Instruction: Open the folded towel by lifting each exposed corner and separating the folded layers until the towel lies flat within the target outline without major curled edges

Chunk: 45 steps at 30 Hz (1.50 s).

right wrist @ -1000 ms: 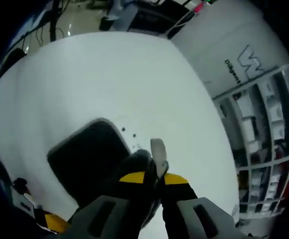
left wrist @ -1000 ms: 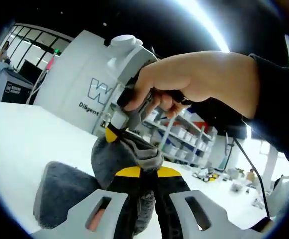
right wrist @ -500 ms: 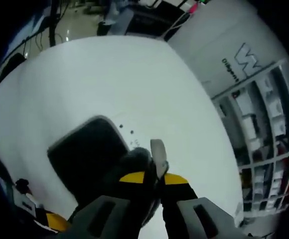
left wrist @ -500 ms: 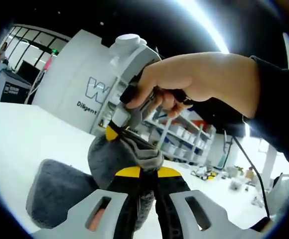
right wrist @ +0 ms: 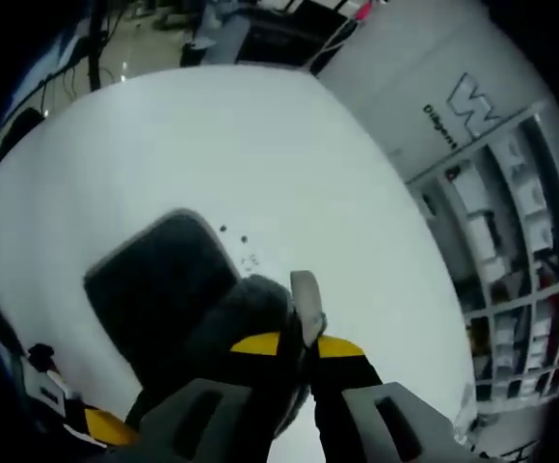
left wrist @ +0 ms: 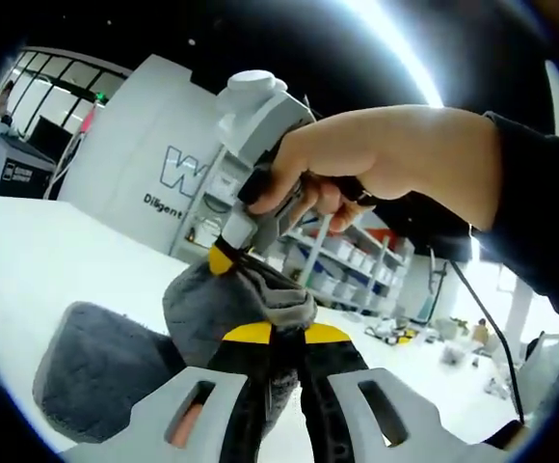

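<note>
The grey fluffy towel [left wrist: 106,371] hangs in the air above the white table [left wrist: 39,251], bunched and folded over. My left gripper [left wrist: 276,333] is shut on an upper edge of it. Just beyond, my right gripper [left wrist: 224,257], held by a person's hand [left wrist: 395,154], is shut on a neighbouring part of the same edge. In the right gripper view, my right gripper [right wrist: 299,342] pinches the towel [right wrist: 246,309], and a small white tag [right wrist: 306,301] sticks up beside its jaws. Below lies a dark rectangular mat [right wrist: 149,289] on the table [right wrist: 260,145].
A white wall with lettering [left wrist: 178,174] and storage shelves [left wrist: 347,260] stand beyond the table's far side; the shelves [right wrist: 511,222] run along the right. A yellow and black object [right wrist: 101,424] sits near the mat's near corner.
The towel's hanging fold has swung further left and lower in the left gripper view. The right gripper view has shifted a little over the mat. Both grippers keep their hold.
</note>
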Available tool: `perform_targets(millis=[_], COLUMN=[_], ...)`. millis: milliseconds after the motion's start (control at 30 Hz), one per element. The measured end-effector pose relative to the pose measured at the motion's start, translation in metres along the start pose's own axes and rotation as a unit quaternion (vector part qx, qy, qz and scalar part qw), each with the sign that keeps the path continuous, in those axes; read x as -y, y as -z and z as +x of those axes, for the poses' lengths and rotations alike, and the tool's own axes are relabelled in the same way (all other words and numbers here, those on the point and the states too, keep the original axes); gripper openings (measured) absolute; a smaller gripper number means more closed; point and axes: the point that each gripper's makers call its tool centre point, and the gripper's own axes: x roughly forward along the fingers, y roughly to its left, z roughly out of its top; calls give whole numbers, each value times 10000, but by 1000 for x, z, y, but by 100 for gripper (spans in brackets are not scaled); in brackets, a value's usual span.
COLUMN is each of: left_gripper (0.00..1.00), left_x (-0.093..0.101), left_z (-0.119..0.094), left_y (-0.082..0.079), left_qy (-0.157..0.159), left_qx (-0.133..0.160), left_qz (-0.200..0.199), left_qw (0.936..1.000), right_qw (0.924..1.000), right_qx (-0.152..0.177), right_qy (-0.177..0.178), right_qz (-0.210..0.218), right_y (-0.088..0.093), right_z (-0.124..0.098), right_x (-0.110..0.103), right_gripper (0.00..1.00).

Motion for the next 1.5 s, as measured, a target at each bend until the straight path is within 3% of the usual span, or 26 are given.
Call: perform_targets(millis=[567,633,1000,1500], left_gripper=[7,7,7,8], left_x=[12,14,31,39], left_z=[10,16,19,18], left_y=[8,11,23,44], left_qy=[57,80,141,293], left_qx=[-60,-95,-169,-389], left_qz=[32,15,96,461], left_qw=[10000,9999,9997,9977], right_qw=[10000,9999,9998,9991], right_qx=[4,-21,-26,-73], right_qy=[50,101,85,22], right_qz=[51,61,170,406], right_y=[25,39,49,75], right_z=[-6,-5,-1,13], right_x=[7,15,22,41], right_gripper=[6,6,6,8])
